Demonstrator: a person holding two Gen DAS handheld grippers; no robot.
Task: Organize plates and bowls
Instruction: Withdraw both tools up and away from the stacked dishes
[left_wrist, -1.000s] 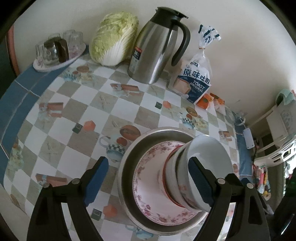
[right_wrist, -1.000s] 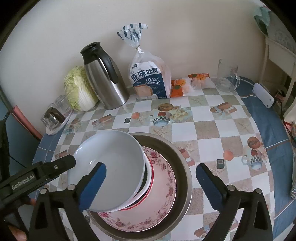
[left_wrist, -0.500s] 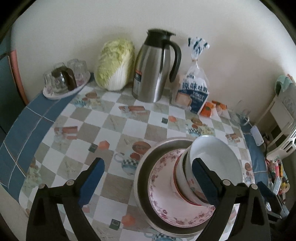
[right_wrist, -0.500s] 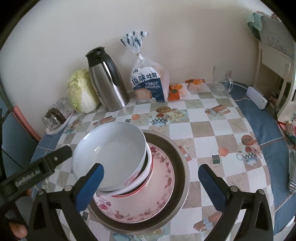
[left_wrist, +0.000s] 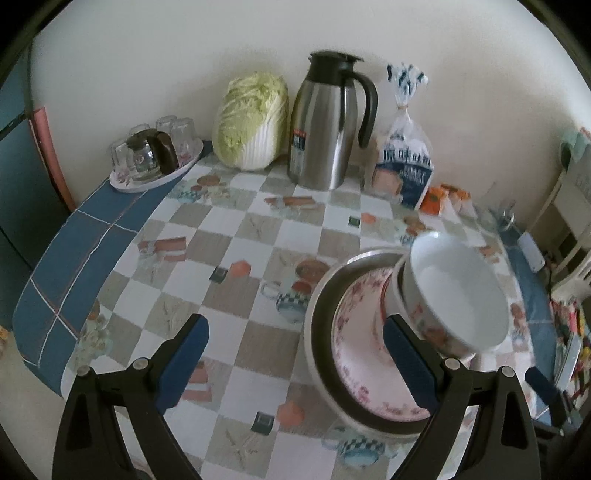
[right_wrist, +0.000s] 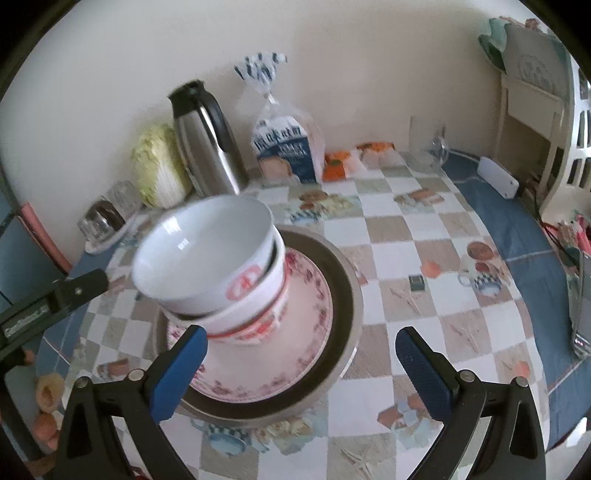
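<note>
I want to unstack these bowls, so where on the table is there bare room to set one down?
Bare tablecloth lies left of the metal basin, toward the glass tray, and right of the basin up to the blue border. Crowded along the wall: cabbage, thermos, bread bag.

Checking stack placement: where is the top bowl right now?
In the right wrist view, the top bowl sits tilted in another bowl, left of centre on the floral plate.

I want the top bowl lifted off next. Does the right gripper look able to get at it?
Probably yes: the right gripper is open, and the top bowl sits tilted atop the stack with nothing covering it.
</note>
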